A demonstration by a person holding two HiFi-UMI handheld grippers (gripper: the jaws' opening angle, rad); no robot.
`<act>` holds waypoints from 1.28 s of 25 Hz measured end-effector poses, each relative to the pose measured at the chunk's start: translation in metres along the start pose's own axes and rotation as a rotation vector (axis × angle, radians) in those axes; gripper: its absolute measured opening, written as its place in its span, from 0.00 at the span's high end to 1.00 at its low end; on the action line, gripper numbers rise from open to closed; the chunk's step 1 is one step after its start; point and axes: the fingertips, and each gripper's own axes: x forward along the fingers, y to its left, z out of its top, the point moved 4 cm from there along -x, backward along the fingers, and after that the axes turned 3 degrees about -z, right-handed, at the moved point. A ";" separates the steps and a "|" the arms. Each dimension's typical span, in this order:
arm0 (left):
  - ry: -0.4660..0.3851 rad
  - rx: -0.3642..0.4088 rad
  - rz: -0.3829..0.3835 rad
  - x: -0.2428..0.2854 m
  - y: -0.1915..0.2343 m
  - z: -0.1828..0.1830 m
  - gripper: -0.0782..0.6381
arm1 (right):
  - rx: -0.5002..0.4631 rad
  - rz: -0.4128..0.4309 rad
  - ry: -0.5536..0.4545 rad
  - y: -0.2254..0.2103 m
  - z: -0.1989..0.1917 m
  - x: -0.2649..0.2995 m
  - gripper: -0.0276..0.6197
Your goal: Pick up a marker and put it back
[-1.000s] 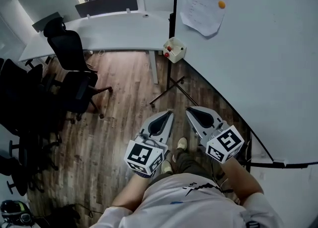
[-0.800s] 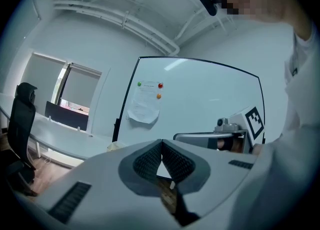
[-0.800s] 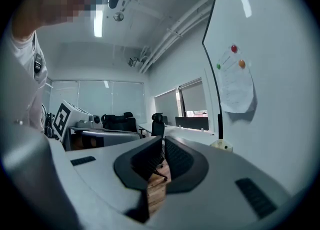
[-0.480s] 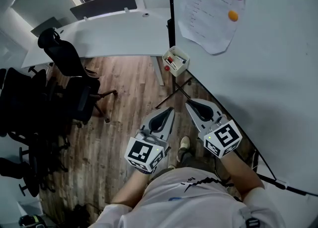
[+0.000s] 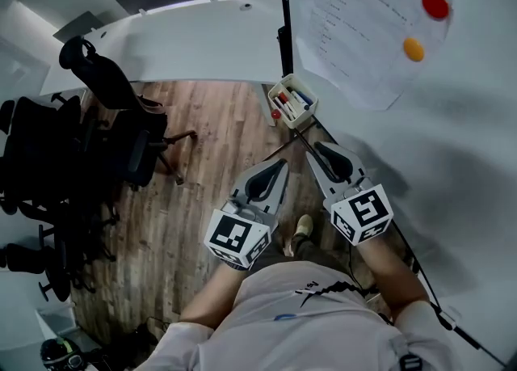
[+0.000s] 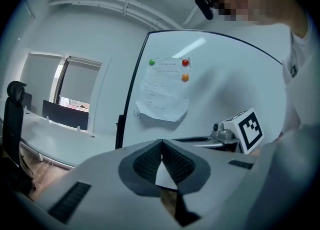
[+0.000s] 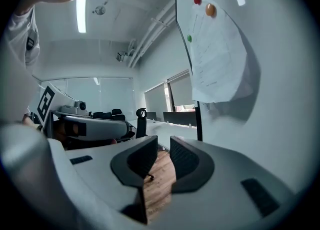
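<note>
A: Spotted the markers [image 5: 286,104] yet?

B: Yes. Lying bunched in the little tray [image 5: 304,119] fixed at the left edge of the whiteboard [image 5: 452,167], just ahead of both tools. Red and blue caps among them; too small to count.

A: Likely to handle how?

B: Probably light, stiff and smooth, so apt to roll or slip under a sloppy pinch. Best gripped across the middle of the barrel, not by the cap, for fear of pulling it loose. Crowded in there, so wiser to go for an outer one.

A: And the tongs?

B: On the left gripper [image 5: 280,166], tips pressed together with nothing between, plain in its own view [image 6: 161,145]. On the right gripper [image 5: 317,148], parted by a narrow slot and empty, with only wooden floor [image 7: 159,184] behind the gap. Would want opening wider before closing on a barrel, at a guess.

A: Different from a second ago?

B: Closer in. Back then, well short of the tray; now, right tips just below it. Sheet of paper [image 5: 363,30] and its red and orange magnets [image 5: 435,4] larger and further right in the head view. Otherwise much as before: side by side, aimed at the board, carrying nothing.
</note>
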 end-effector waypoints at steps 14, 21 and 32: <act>0.073 -0.006 -0.095 0.076 0.076 -0.017 0.87 | 0.026 -0.211 0.184 -0.077 -0.056 0.093 0.82; 0.104 -0.033 -0.130 0.094 0.115 -0.024 0.87 | -0.004 -0.284 0.272 -0.094 -0.084 0.129 0.80; 0.132 -0.049 -0.157 0.104 0.139 -0.027 0.87 | -0.096 -0.369 0.339 -0.107 -0.098 0.150 0.81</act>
